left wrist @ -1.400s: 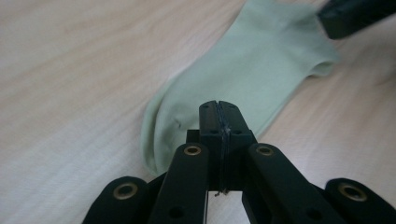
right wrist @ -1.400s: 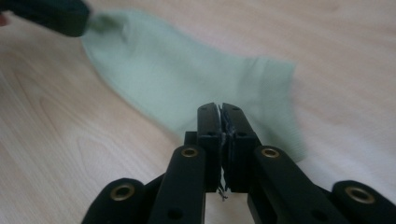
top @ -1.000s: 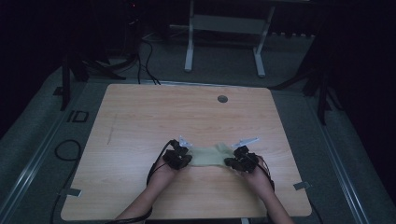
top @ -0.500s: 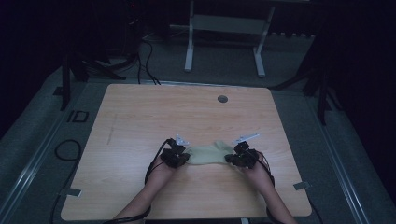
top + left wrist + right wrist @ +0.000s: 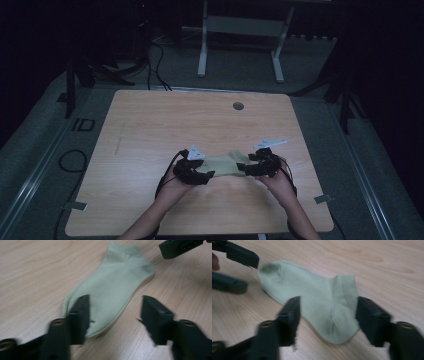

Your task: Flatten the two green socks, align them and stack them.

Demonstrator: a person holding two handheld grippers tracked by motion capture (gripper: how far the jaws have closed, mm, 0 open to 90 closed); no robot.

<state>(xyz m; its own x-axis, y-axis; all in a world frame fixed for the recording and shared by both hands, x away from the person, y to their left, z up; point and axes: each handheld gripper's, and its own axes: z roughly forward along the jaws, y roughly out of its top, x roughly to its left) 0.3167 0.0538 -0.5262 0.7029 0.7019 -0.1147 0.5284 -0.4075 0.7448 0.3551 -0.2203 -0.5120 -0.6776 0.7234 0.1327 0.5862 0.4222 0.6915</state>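
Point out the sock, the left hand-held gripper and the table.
sock [image 5: 112, 287], left gripper view, middle of the foot
left hand-held gripper [image 5: 113, 315], left gripper view, midway between its fingertips
table [image 5: 165, 120], high view, bare wooden top

- The high view looks forward and down from above the person's side, far enough to take in the whole table [image 5: 150, 125] and dark floor beyond.
- The left gripper view rides low and close over the tabletop, looking along its own jaws at the toe end of a pale green sock [image 5: 112, 287].
- The right gripper view sits equally close, facing the sock's cuff and heel end.
- All three views share the sock; each gripper view also catches the opposite gripper's jaw tips at a top corner.
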